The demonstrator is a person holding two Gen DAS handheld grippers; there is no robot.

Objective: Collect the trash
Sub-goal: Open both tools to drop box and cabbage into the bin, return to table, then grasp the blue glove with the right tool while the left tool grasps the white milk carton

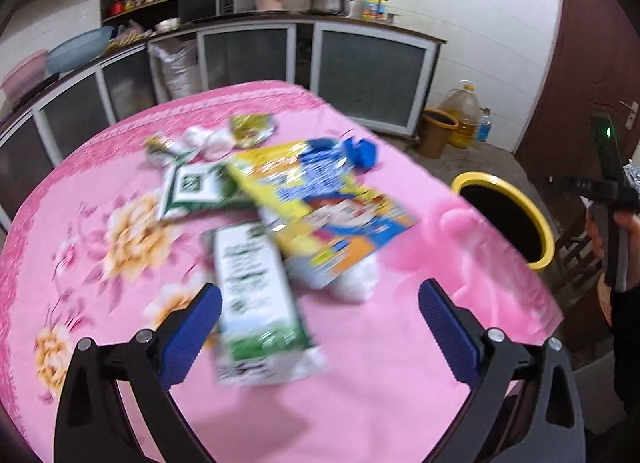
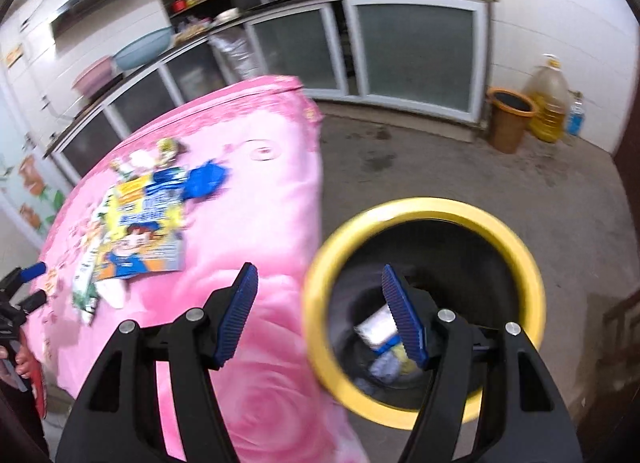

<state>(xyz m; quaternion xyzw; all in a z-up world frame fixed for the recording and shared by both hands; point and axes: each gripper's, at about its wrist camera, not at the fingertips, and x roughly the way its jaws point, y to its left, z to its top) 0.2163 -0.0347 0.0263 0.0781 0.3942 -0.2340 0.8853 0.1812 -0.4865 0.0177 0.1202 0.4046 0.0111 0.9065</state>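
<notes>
Left gripper (image 1: 320,327), jaws wide and empty, hangs over a green-and-white carton (image 1: 256,303) on the pink tablecloth (image 1: 400,383). Right gripper (image 2: 320,315), part open and empty, straddles the table edge and the yellow-rimmed bin (image 2: 520,255) holding blurred, probably paper, scraps (image 2: 380,327).

Pink floral tablecloth (image 1: 360,403), glass-fronted cabinets (image 1: 372,75), oil jug (image 2: 550,103), brown door (image 1: 592,63).

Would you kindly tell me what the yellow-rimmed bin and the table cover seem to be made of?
The yellow-rimmed bin looks like smooth moulded plastic, given its glossy, even rim. The table cover looks like printed fabric: a matte floral pattern, draping softly over the edge, though coated vinyl is possible.
</notes>
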